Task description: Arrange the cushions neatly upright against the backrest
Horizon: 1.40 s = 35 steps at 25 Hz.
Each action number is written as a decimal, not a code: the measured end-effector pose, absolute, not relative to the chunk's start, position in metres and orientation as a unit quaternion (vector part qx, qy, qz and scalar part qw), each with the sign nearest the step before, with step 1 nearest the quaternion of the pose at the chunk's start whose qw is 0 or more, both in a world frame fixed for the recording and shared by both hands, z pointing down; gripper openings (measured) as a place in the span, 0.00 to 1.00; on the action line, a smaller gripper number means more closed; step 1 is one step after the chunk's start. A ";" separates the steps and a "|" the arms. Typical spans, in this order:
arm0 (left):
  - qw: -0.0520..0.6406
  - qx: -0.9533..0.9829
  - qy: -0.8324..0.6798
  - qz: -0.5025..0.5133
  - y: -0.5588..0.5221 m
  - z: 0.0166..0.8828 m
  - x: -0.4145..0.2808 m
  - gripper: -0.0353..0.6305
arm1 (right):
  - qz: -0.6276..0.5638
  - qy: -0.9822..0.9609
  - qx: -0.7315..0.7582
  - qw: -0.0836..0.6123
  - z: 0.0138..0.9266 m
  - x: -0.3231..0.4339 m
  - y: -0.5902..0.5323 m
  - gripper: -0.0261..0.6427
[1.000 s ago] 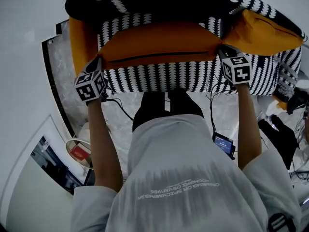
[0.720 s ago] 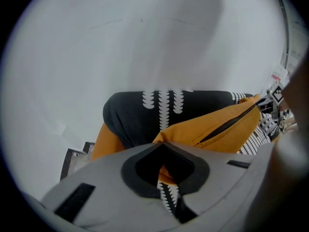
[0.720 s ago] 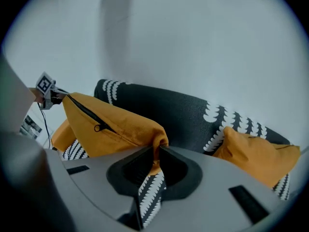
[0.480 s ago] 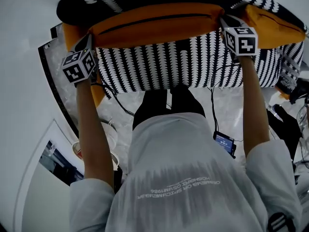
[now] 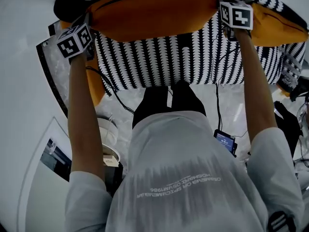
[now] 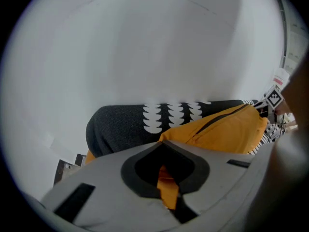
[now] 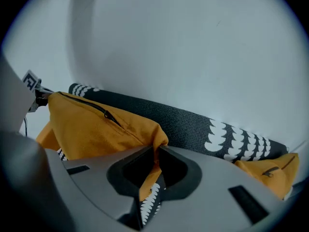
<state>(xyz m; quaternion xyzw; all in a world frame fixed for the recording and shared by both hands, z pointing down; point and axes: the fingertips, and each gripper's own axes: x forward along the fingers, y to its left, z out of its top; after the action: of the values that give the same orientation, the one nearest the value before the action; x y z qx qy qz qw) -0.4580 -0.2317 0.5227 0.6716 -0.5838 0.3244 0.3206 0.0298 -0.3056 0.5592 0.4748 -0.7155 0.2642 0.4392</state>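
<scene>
A: Grippers first?

B: Left gripper (image 6: 169,192) narrow, pinched on a fold at one corner of the long orange fabric cushion with a dark zip (image 5: 154,11); right gripper (image 7: 153,173) the same, clamped on the opposite corner, orange cloth between its pads.

A: Where does the cushion sit?

B: Strung between the two grippers, straight ahead of both, in front of the black padded backrest with white scallop print (image 6: 125,124); long axis runs parallel to the backrest; zip edge faces up. Can't tell whether it touches the backrest yet.

A: Which hand is nearer?

B: Neither; each holds its own end, about level. My guess is the next move is a push toward the backrest, then letting go.

A: Room and edges?

B: Below the backrest, the striped black-and-white seat (image 5: 159,57) looks bare where the cushion would stand; toward the right end of the backrest lies a second orange zipped cushion (image 5: 277,25), just beside the right gripper, so that end is tight; behind the backrest is a plain white wall (image 6: 145,47); an orange shape at the backrest's left end (image 5: 94,86), unclear what.
</scene>
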 end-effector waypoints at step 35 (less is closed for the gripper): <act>0.149 0.751 -0.573 0.293 -0.135 0.380 -0.385 0.09 | 0.127 -0.743 0.536 0.380 0.355 0.070 -0.158 0.05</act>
<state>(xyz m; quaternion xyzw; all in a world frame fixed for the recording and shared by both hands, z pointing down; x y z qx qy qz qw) -0.3847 -0.1349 0.3796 0.7505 -0.5734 0.2927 0.1490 0.0696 -0.1583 0.3548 0.5363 -0.7426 0.1273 0.3805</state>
